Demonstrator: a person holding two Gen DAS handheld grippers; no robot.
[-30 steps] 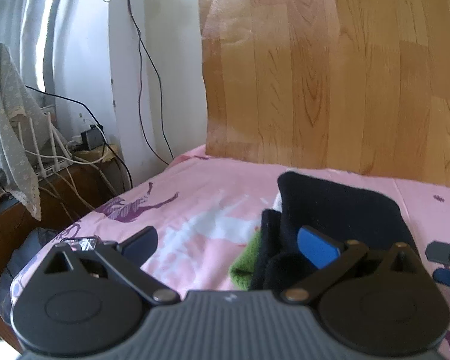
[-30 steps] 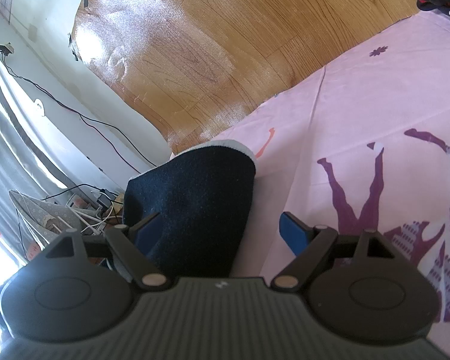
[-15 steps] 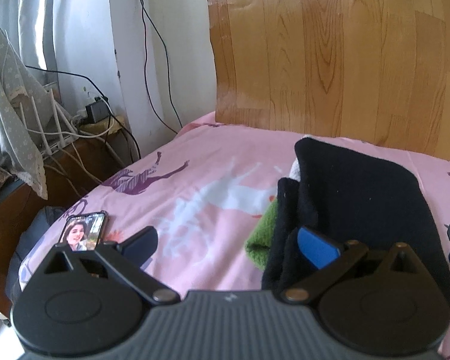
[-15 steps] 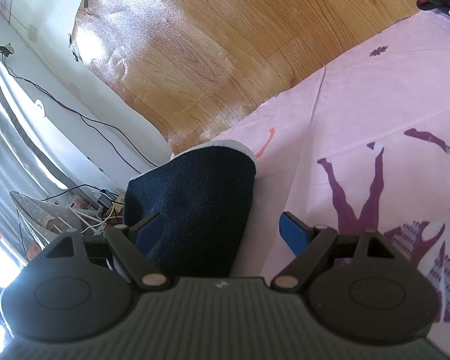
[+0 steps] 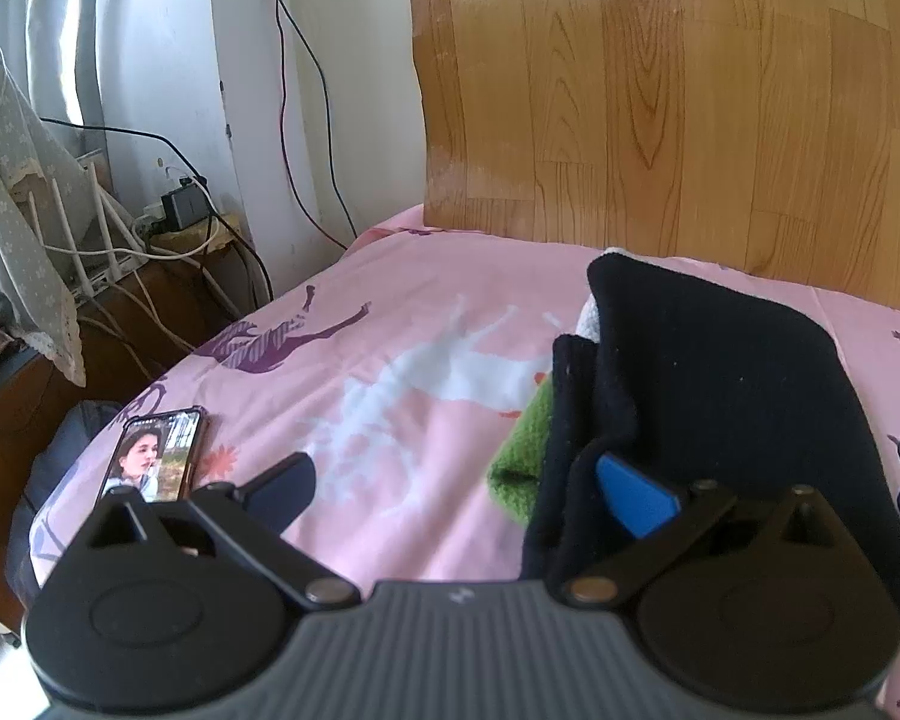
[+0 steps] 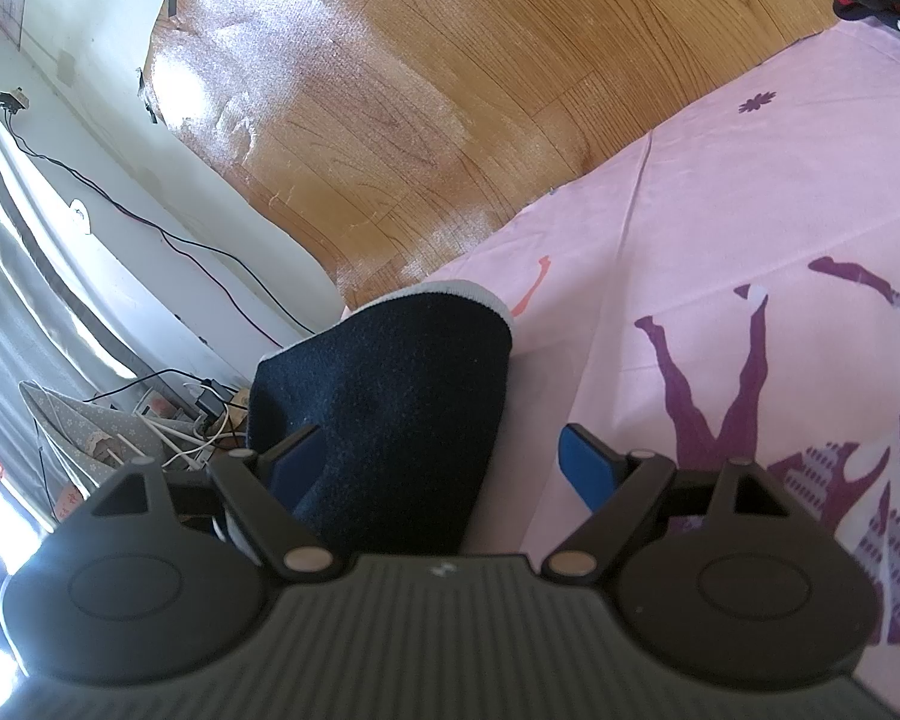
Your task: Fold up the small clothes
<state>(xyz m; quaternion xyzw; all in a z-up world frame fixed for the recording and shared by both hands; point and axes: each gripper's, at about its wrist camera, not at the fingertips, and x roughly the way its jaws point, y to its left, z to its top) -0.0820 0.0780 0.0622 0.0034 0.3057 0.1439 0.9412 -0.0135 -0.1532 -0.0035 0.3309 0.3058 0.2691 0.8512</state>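
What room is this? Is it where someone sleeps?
Probably a bedroom. There's a bed with a pink printed sheet, a wooden headboard behind it, and folded dark clothes lying on top.

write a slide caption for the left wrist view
Open left gripper hovers beside dark folded clothes on a pink bedsheet, phone nearby.

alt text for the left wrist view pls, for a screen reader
The left tool is open over a pink printed bedsheet, its right finger against a folded dark navy garment with green fabric beneath. A phone with a lit screen lies near the bed's left edge; a wooden headboard stands behind.
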